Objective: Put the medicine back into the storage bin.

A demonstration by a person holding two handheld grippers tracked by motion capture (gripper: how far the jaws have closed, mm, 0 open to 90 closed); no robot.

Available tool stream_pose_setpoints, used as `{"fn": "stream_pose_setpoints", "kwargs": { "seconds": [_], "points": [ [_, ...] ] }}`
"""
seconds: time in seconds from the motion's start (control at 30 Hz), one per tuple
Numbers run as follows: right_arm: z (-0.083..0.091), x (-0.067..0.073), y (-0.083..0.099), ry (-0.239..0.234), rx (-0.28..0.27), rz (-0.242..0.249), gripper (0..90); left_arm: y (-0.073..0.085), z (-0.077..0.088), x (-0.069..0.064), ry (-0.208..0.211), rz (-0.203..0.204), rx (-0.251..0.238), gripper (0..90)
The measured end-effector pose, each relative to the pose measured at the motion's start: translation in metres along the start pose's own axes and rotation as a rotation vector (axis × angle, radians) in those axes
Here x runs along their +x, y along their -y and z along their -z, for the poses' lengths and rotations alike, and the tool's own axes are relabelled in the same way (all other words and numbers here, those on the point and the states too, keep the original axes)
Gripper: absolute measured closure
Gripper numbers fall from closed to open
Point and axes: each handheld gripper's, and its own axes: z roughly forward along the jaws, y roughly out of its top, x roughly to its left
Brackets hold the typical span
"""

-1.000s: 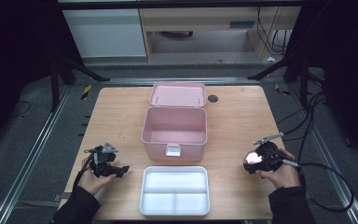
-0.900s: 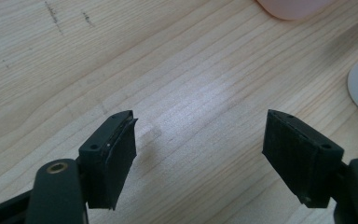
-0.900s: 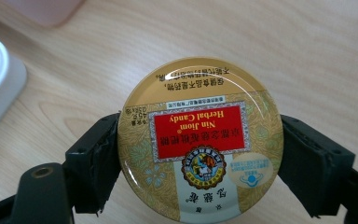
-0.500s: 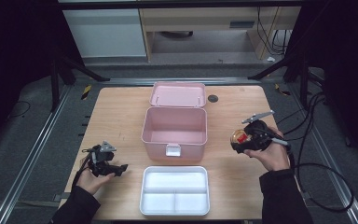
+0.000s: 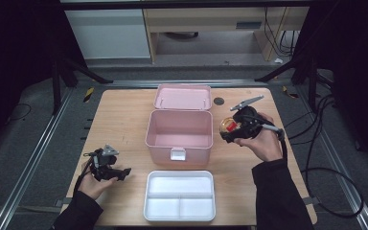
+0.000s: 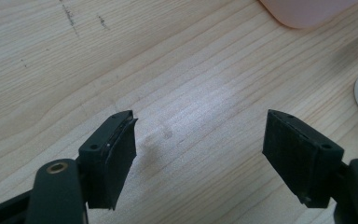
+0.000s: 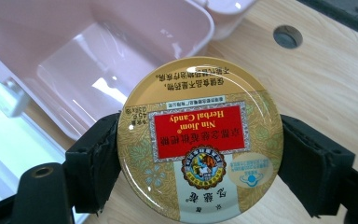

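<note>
Right claw (image 7: 200, 154) clamped on round gold herbal candy tin (image 7: 199, 140), right of centre beside open pink plastic box (image 5: 179, 134), left claw (image 6: 200, 158) agape, empty, over wooden bench (image 6: 121, 60) at lower left

We have carried the right tool (image 5: 226, 128), clamped on the candy tin (image 5: 228, 126), up beside the pink box (image 5: 179, 128).

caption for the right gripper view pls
Right gripper jaws clamp a round Nin Jiom candy tin beside the open pink box.
</note>
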Motion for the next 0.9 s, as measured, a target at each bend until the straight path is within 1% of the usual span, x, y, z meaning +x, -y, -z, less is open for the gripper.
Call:
{"fn": "stream_pose_setpoints", "kwargs": {
  "seconds": [0.17, 0.33, 0.43, 0.5, 0.6, 0.63, 0.8, 0.9],
  "points": [
    [-0.005, 0.008, -0.02, -0.018, 0.0, 0.033, 20.8, 0.0, 0.0, 0.0, 0.002, 0.0, 0.001, 25.1],
    [-0.014, 0.016, -0.038, -0.036, 0.009, 0.06, 20.9, 0.0, -0.001, -0.001, 0.007, 0.002, 0.003, 25.1],
    [-0.019, 0.021, -0.049, -0.055, 0.014, 0.075, 20.9, 0.0, -0.002, -0.001, 0.007, 0.003, 0.006, 25.1],
    [-0.024, 0.024, -0.056, -0.066, 0.016, 0.083, 20.8, 0.0, -0.002, 0.0, 0.007, 0.003, 0.007, 25.2],
    [-0.032, 0.03, -0.067, -0.074, 0.021, 0.11, 20.9, 0.0, -0.001, 0.0, 0.007, 0.005, 0.006, 25.1],
    [-0.034, 0.032, -0.069, -0.078, 0.023, 0.109, 20.9, 0.0, -0.002, 0.0, 0.006, 0.004, 0.007, 25.1],
    [-0.049, 0.043, -0.082, -0.097, 0.025, 0.135, 20.9, 0.0, -0.003, 0.0, 0.007, -0.004, 0.013, 25.2],
    [-0.059, 0.048, -0.088, -0.11, 0.025, 0.151, 20.8, 0.0, -0.003, -0.001, 0.01, 0.001, 0.011, 25.1]
  ]
}}
